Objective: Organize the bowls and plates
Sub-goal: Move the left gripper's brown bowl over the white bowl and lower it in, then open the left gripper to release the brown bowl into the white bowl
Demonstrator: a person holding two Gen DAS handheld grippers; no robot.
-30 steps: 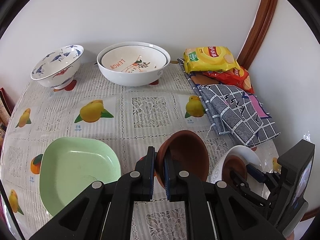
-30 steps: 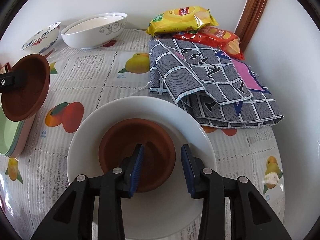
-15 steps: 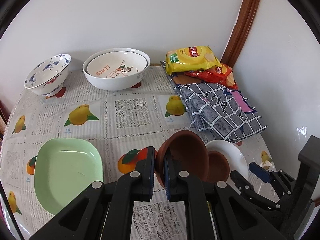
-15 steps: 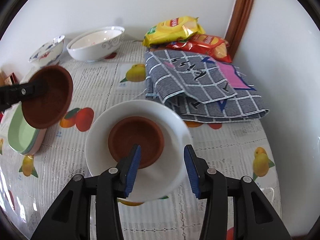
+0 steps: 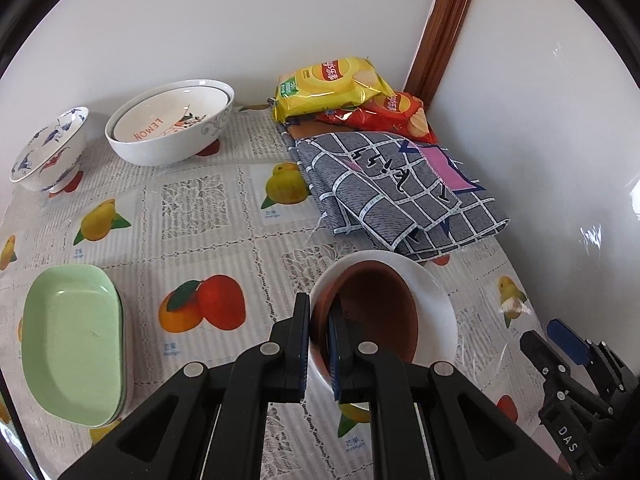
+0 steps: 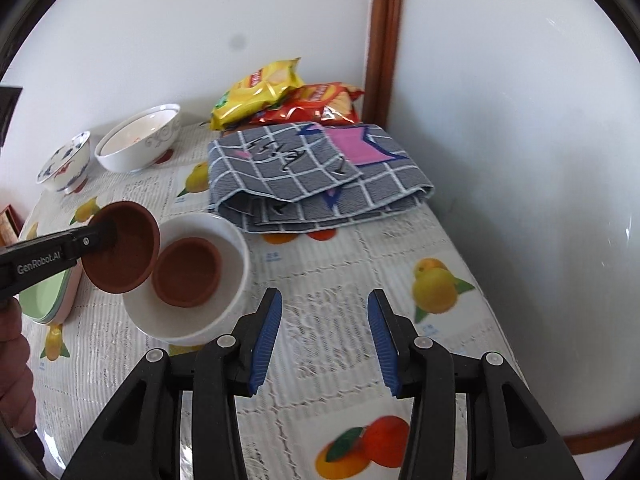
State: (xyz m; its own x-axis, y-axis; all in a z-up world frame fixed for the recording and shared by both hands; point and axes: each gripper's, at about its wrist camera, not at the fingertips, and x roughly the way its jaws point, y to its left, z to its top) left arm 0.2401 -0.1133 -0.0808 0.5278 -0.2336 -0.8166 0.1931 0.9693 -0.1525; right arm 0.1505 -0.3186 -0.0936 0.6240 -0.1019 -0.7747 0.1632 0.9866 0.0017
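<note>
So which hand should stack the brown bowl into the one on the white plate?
Left, probably: its tongs already grip the brown bowl beside the other brown bowl on the white plate. The right tongs are empty.

The left hand-held gripper (image 5: 319, 344) pinches the rim of a brown bowl (image 5: 372, 312), tilted over a white plate (image 5: 438, 304). A green dish (image 5: 68, 344) sits to the left on the worktop (image 5: 224, 248).

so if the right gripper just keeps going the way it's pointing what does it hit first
Probably the bare tablecloth: nothing lies between the open jaws of the right gripper, and the white bowl sits off to its left. Depth is uncertain.
</note>
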